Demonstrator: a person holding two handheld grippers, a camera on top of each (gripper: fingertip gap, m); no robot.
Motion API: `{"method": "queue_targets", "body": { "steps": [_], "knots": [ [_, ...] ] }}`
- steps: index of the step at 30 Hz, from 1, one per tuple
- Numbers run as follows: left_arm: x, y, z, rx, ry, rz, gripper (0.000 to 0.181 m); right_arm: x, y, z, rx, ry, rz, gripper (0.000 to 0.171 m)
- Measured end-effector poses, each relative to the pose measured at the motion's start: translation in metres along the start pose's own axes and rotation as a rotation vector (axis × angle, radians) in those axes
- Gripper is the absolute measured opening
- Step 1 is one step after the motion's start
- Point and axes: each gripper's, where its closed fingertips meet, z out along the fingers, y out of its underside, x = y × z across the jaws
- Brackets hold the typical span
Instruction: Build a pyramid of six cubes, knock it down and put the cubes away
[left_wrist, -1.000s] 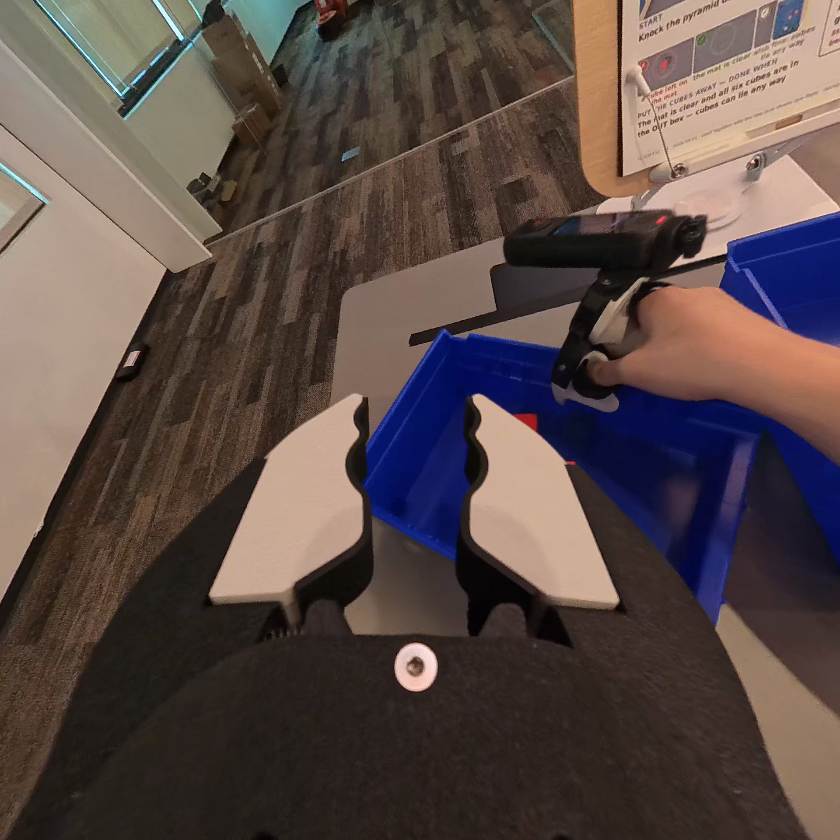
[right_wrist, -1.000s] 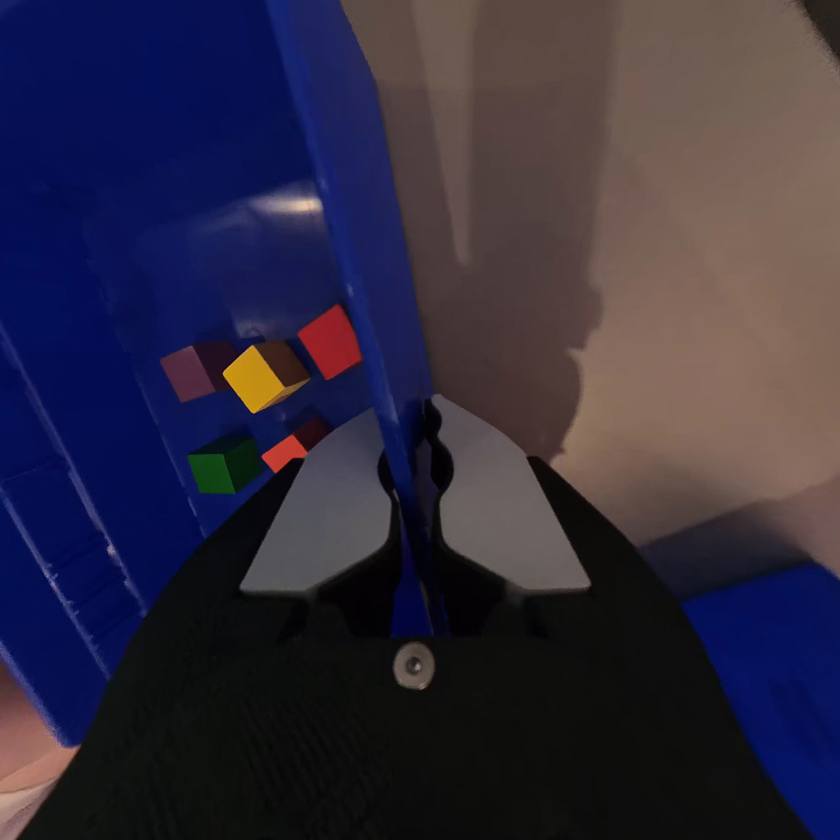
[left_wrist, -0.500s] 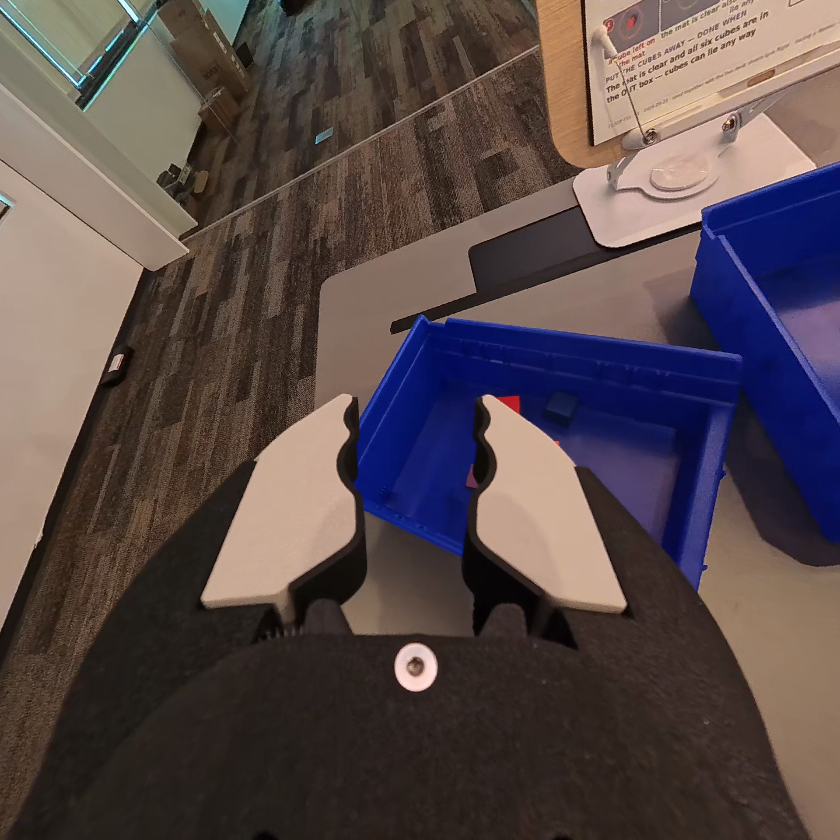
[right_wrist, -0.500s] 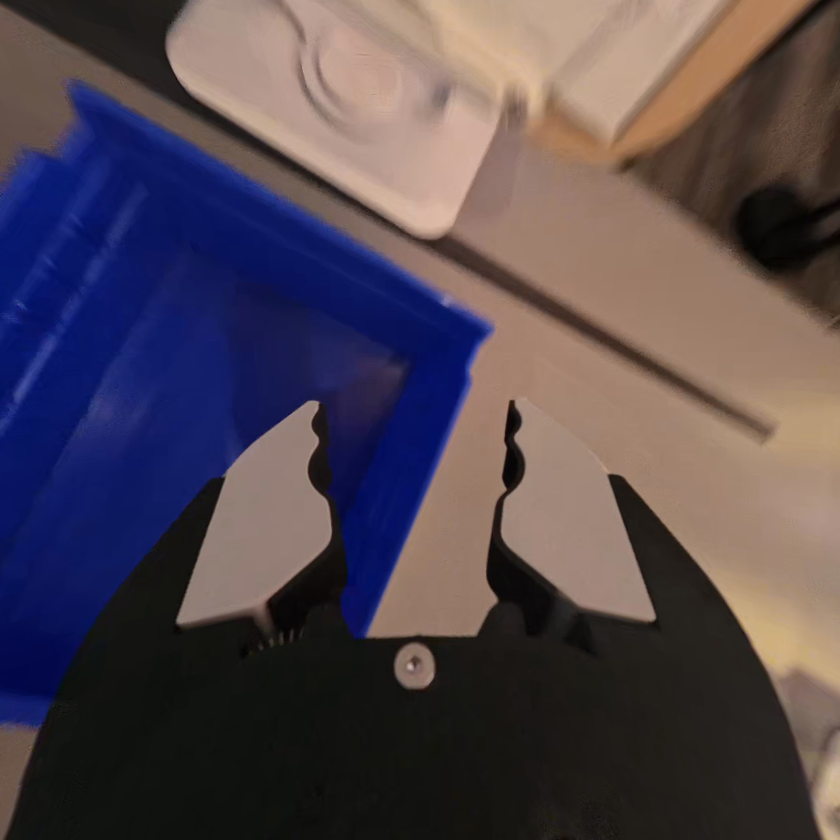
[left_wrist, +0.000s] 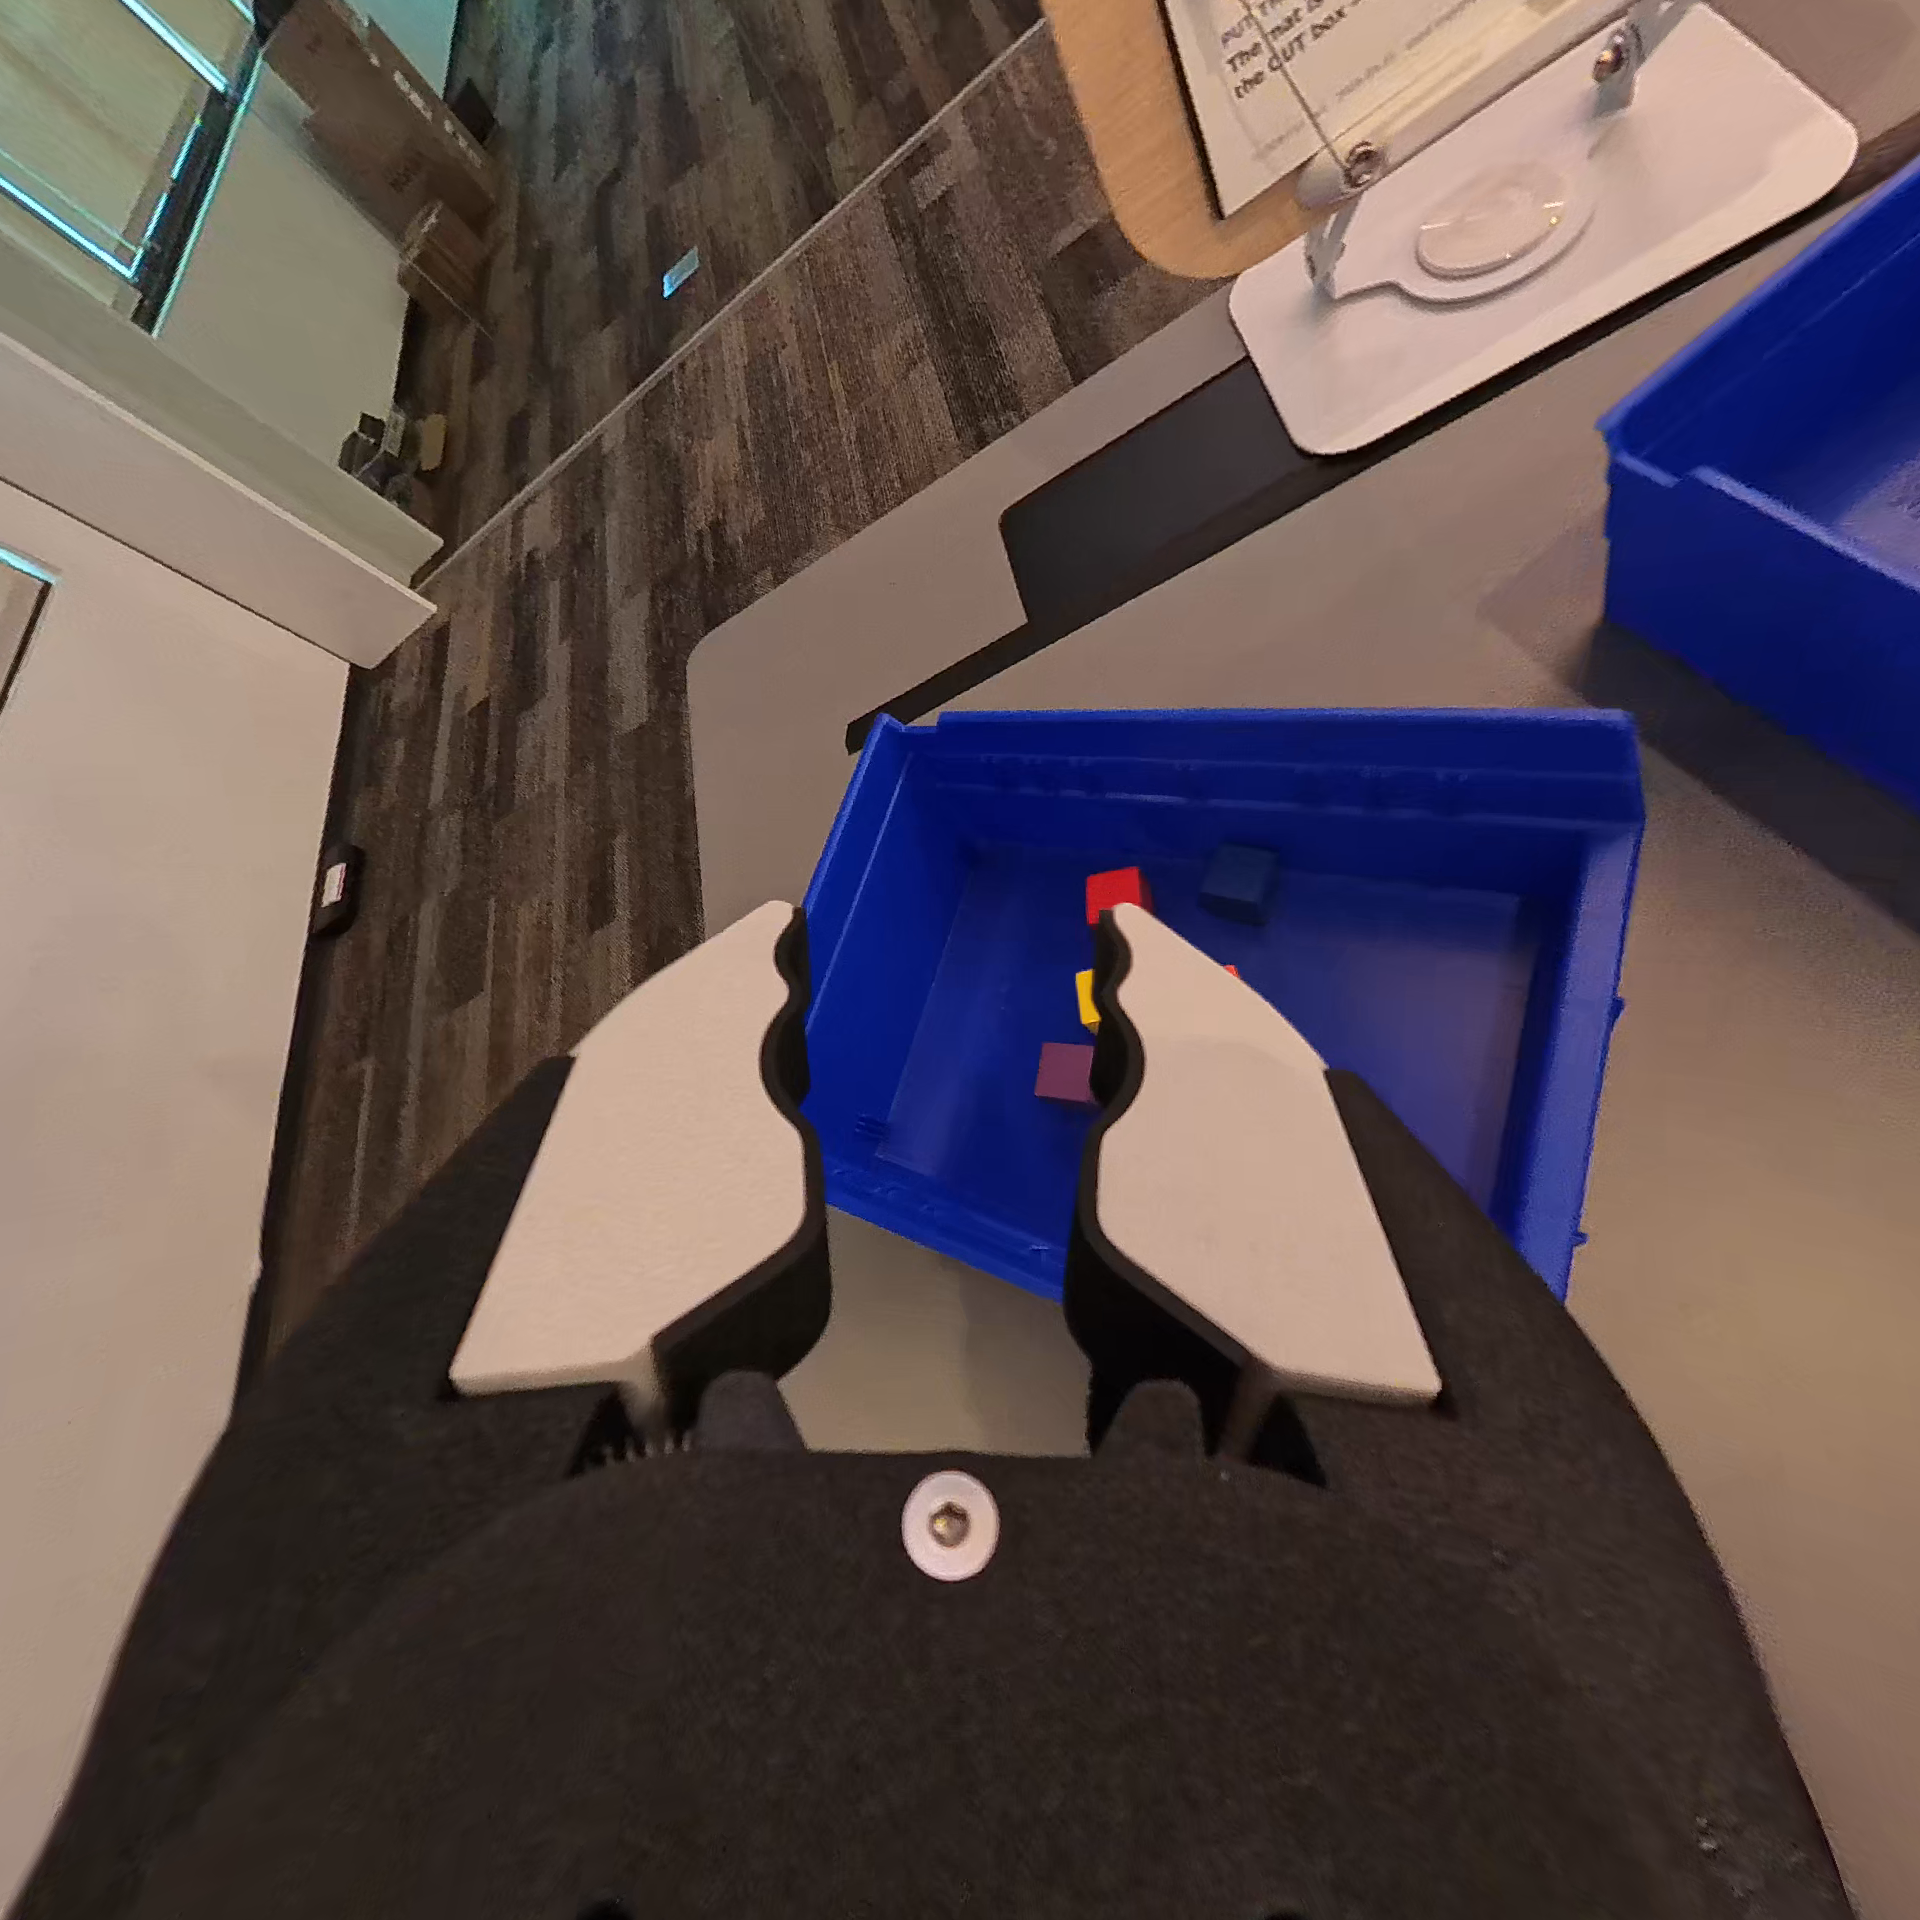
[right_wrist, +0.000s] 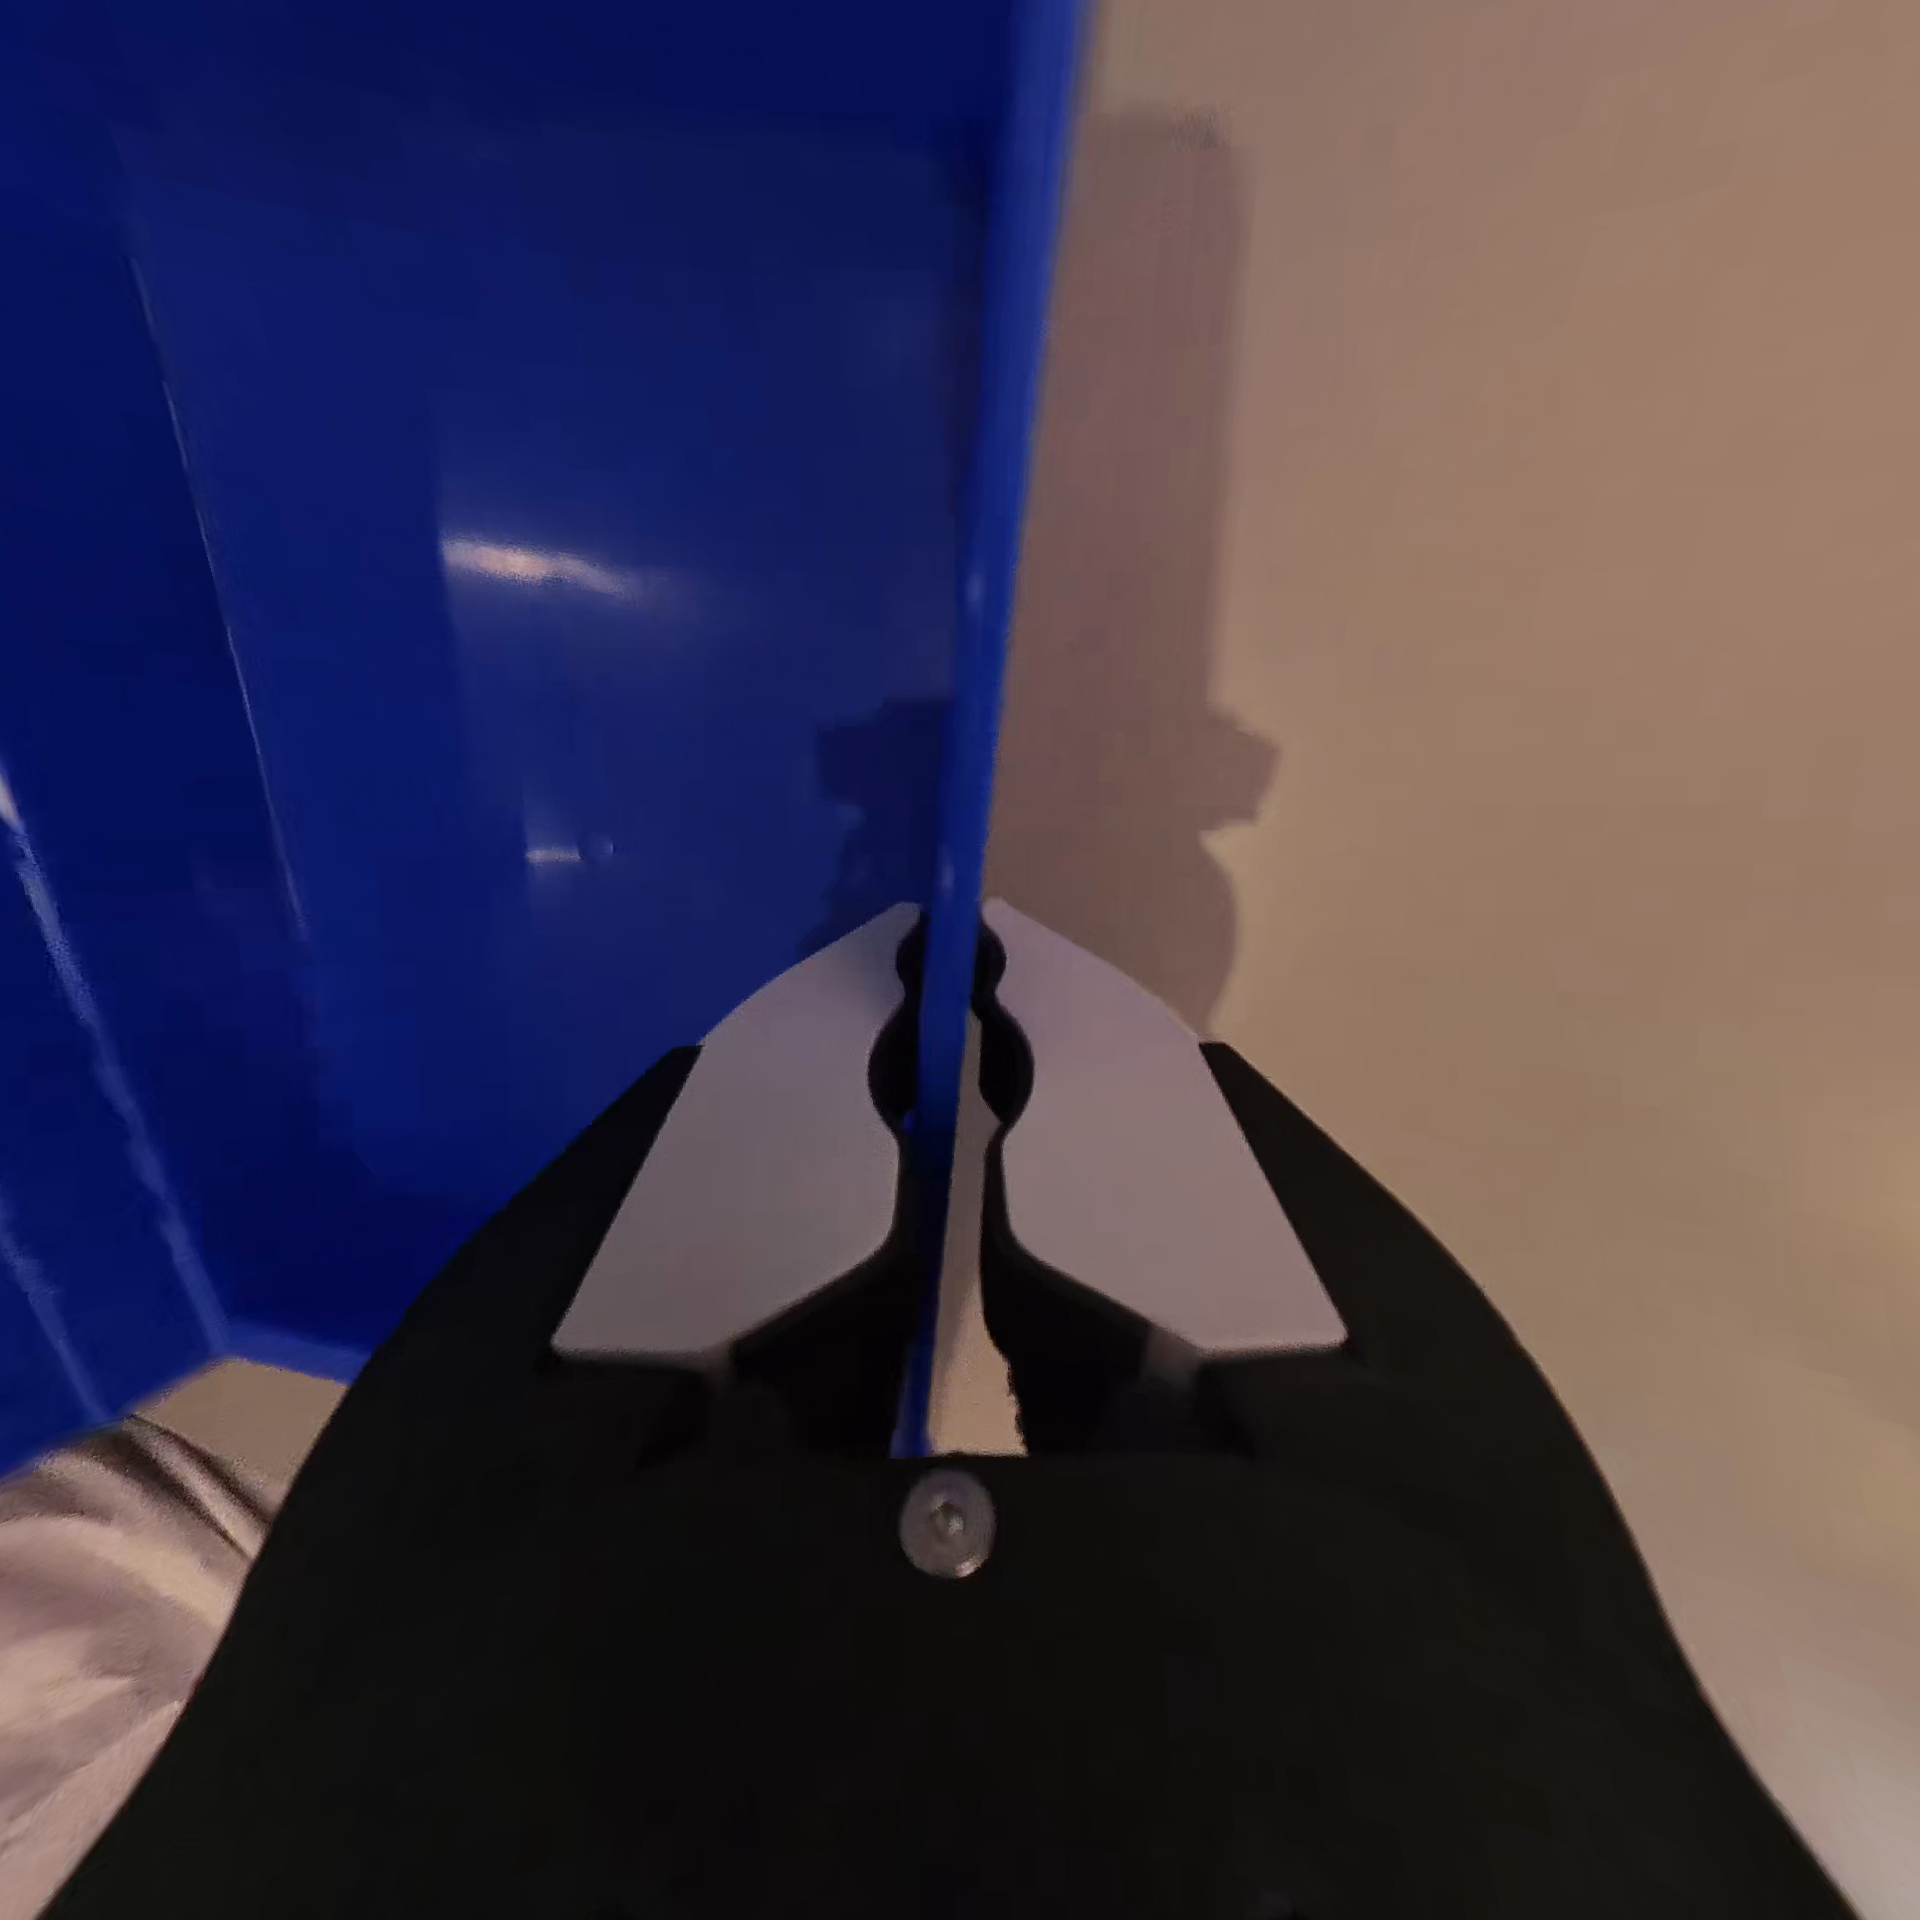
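A blue bin (left_wrist: 1579, 935) stands on the grey table (left_wrist: 1714, 1195) in the left wrist view. It holds a red cube (left_wrist: 1117, 891), a dark blue cube (left_wrist: 1236, 881), a yellow cube (left_wrist: 1086, 997) and a purple cube (left_wrist: 1062, 1070). My right finger hides more. My left gripper (left_wrist: 948, 920) is open and empty above the bin's near left corner. My right gripper (right_wrist: 951, 914) is shut on the thin side wall (right_wrist: 997, 520) of a blue bin. The part of that bin's inside (right_wrist: 520, 416) in view shows no cubes.
A second blue bin (left_wrist: 1766, 540) stands at the far right of the left wrist view. A sign stand on a white base (left_wrist: 1507, 312) is behind it, next to a black mat edge (left_wrist: 1122, 540). The table's edge and the floor (left_wrist: 582, 727) lie to the left. Left tips to right tips: about 50 cm. My right gripper's tips are some 30 cm from the white base (left_wrist: 1507, 312).
My right gripper let go of the wall of the bin with cubes, opened, moved away and shut on another blue bin wall. My left gripper opened a little wider.
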Motion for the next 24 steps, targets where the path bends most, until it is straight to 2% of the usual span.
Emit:
{"method": "queue_targets", "body": {
  "steps": [3,6,16,24],
  "knots": [
    [0.008,-0.006,0.000,0.015,0.020,0.024,0.052,0.031,0.005,-0.007,0.018,-0.040,0.053,0.007],
    [0.010,-0.005,0.002,0.003,0.023,0.031,0.053,0.078,0.022,-0.018,0.019,0.013,0.099,0.007],
    [0.002,0.003,0.005,-0.035,0.008,0.002,0.054,0.213,0.097,-0.057,0.107,0.064,0.339,0.007],
    [-0.008,0.016,0.015,-0.103,-0.007,-0.023,0.055,0.259,0.128,-0.072,0.145,0.069,0.417,0.007]
  ]
}}
